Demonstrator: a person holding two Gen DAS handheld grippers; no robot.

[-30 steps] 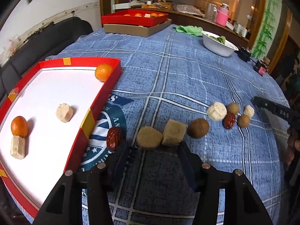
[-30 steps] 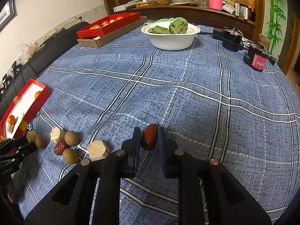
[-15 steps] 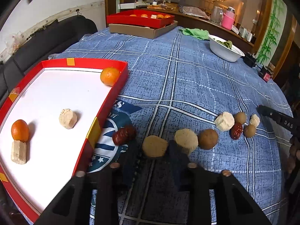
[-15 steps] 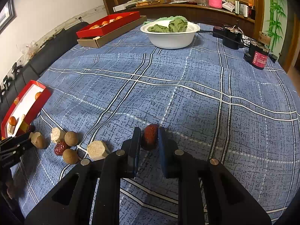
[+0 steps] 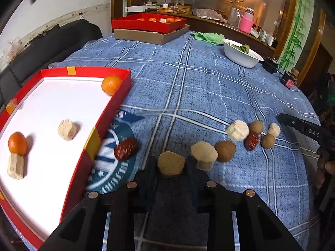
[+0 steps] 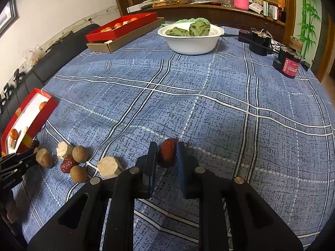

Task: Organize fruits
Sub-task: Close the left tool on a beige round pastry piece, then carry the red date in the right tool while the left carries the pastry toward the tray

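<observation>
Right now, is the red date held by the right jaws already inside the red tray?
No, the red date is pinched by the right gripper above the blue tablecloth, far from the red tray.

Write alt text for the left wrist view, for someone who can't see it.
The left gripper is closed on a tan cake on a blue plaid tablecloth. To its left, a red tray holds two oranges and two pale cakes; a red date lies beside it.

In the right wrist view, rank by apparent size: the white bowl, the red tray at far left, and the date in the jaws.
1. white bowl
2. red tray, partly cut off at the edge
3. date, smallest despite sitting nearest the camera, gripped by the right gripper
</observation>
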